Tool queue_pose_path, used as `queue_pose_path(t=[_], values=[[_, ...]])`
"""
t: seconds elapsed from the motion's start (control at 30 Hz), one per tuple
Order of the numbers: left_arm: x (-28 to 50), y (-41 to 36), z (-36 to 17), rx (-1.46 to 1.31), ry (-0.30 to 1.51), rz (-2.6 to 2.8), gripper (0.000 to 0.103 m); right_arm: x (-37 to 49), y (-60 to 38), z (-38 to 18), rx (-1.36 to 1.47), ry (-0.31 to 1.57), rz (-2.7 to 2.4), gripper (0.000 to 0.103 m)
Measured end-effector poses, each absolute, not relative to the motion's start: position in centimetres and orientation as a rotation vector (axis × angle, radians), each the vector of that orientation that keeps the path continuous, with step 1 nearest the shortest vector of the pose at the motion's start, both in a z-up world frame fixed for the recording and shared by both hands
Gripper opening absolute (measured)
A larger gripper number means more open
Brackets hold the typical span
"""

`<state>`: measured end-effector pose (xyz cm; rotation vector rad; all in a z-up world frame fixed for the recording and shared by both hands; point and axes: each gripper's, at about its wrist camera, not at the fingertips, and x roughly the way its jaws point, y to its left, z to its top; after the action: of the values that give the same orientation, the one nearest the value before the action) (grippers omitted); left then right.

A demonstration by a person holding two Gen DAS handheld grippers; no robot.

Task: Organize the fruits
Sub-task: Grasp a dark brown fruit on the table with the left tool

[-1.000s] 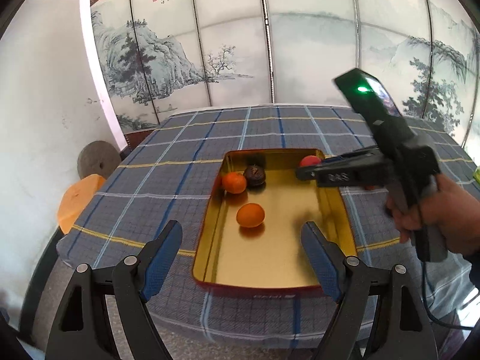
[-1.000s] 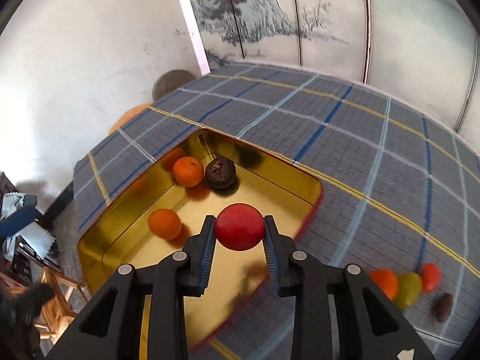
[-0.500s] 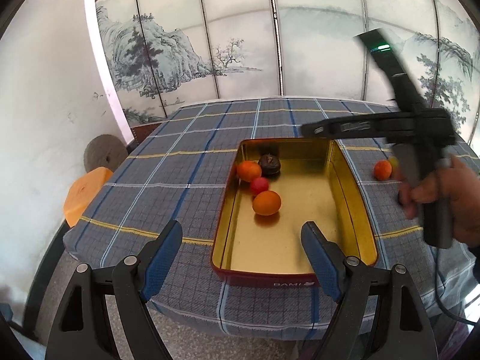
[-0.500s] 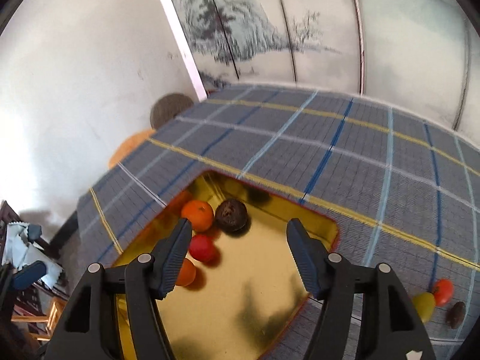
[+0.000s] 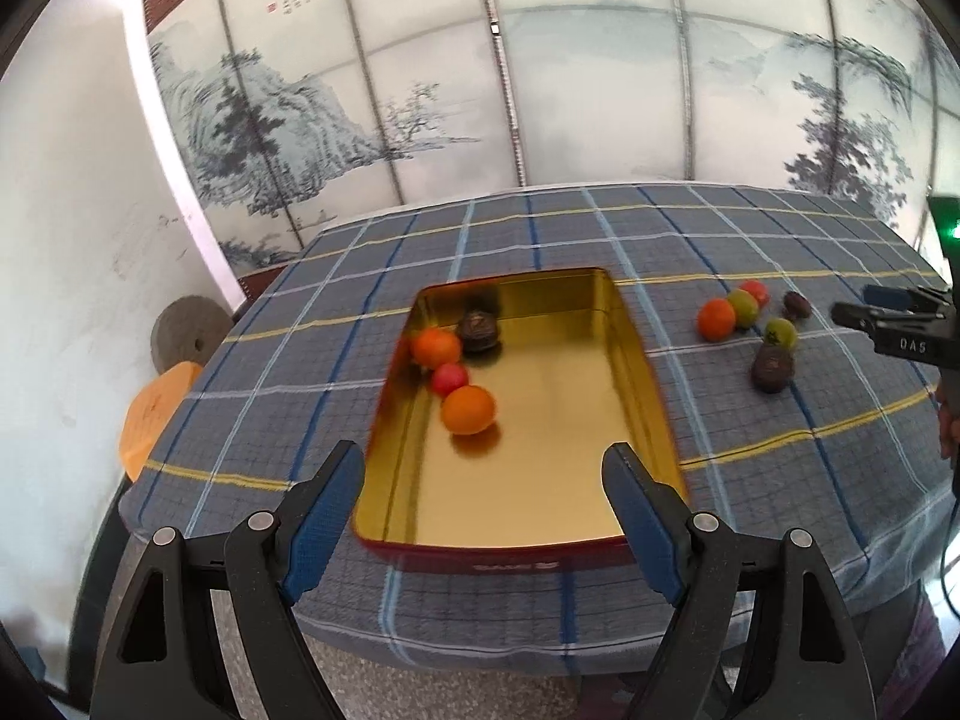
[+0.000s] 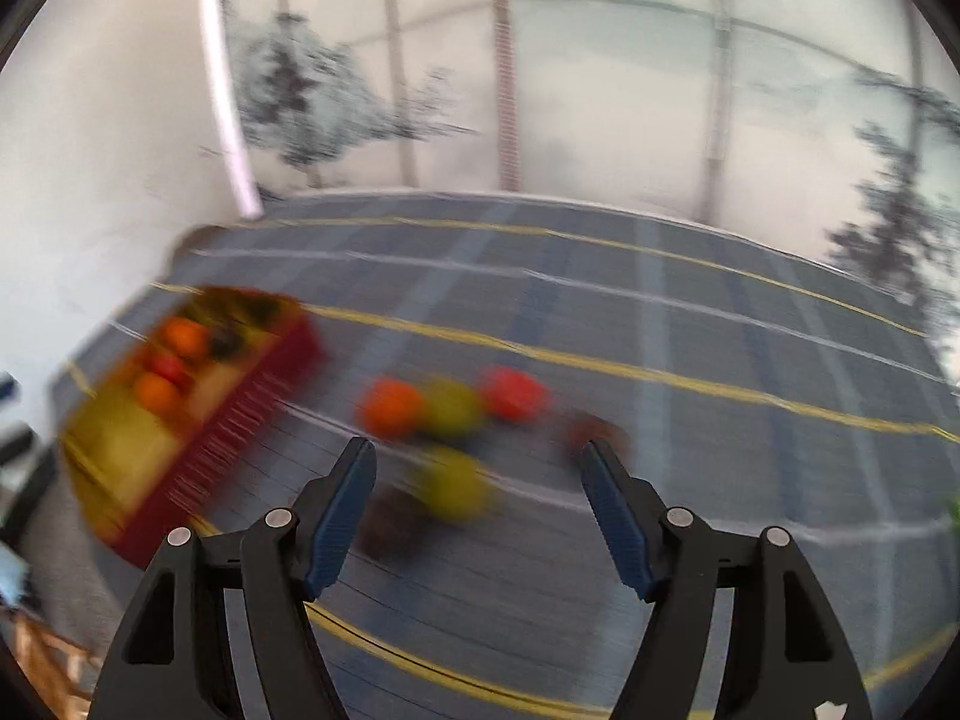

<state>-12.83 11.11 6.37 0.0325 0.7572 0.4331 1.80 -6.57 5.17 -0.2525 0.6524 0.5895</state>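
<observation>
Painted folding screens with misty mountains and pines are standing behind a table draped in a blue-grey plaid tablecloth crossed by yellow and white lines.

On the cloth a rectangular tin tray is lying, gold inside and red on its outer walls. Four fruits are sitting bunched near its far left corner: an orange fruit against the left wall, a dark brown round fruit just beside it, a small red fruit in front of those, and a larger orange fruit touching the red one. Most of the tray floor is lying bare.

Off to the right of the tray, loose fruits are clustering on the cloth: an orange one, a yellow-green one, a red one, a small dark one, another green one and a large dark brown one.

Left gripper is hovering at the near end of the tray, its blue-padded fingers spread wide, gripping nothing.

Right gripper has just been opening its jaws; they are standing apart and empty above the loose fruits, with the second green fruit appearing between the fingertips in a heavily blurred view. Whether the pads are touching anything cannot be told.
</observation>
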Motion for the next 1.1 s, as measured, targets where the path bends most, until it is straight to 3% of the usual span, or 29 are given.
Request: queue_pose_path(t=[0.37, 0.93, 1.1], values=[[-8.8, 5.4, 6.8, 0.043, 0.855, 0.19, 0.082, 7.5, -18.1, 1.7, -0.225, 0.783, 0.268, 0.068], [2.8, -0.2, 2.7, -0.047, 0.951, -0.013, 0.081, 9.0, -20.5, 0.5, -0.097, 0.828, 0.335, 0.07], [5.1, -0.4, 1.1, -0.042, 0.983, 0.002, 0.075, 8.9, -20.4, 0.4, -0.091, 0.828, 0.358, 0.072]])
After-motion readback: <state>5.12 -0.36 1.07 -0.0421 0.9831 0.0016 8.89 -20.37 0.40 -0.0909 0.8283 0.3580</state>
